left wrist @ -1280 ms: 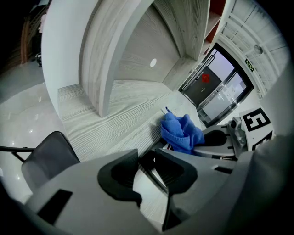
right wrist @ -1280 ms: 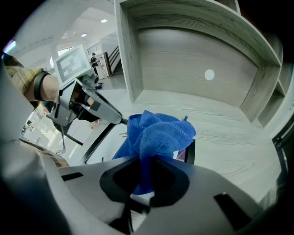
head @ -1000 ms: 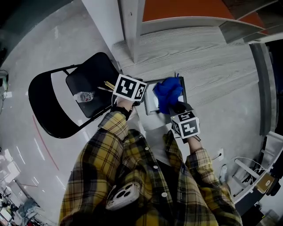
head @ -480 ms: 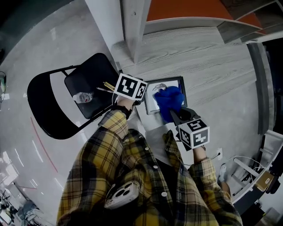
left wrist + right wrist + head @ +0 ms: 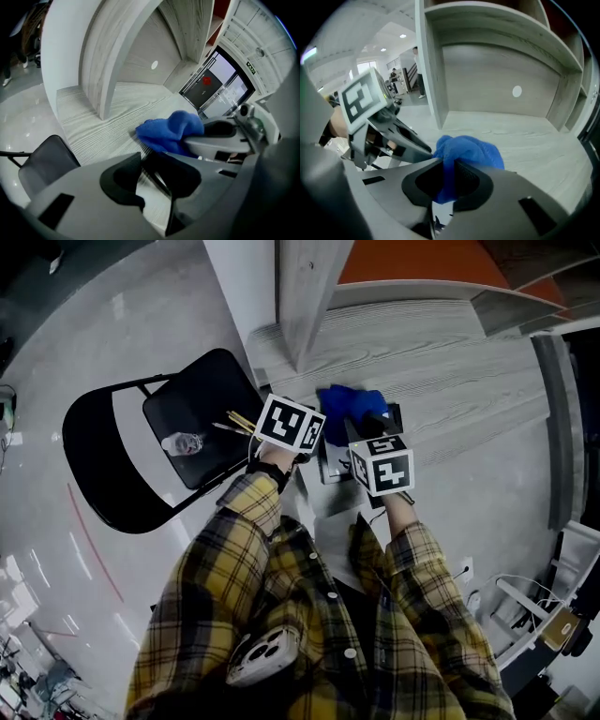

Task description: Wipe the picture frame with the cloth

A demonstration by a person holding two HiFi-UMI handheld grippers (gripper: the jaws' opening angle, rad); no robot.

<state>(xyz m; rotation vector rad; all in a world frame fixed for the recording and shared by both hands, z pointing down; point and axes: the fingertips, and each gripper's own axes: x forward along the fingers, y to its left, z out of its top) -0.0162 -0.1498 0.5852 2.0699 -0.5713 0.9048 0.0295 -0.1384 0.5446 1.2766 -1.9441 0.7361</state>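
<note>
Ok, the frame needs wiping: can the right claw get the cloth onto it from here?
Probably yes. The right claw grips the cloth right by the frame on the shelf, with nothing between them; the left claw holds the frame's left edge, clear of the path.

The head view looks from above the person [image 5: 309, 615], steeply down, well above both claws. The left gripper view rides close behind the left gripper [image 5: 151, 171], facing along the pale grey wood-grain shelf board [image 5: 108, 126]; the right gripper view rides likewise behind the right gripper [image 5: 449, 178]. All three share the crumpled blue cloth [image 5: 171, 131] just ahead of the claws
</note>
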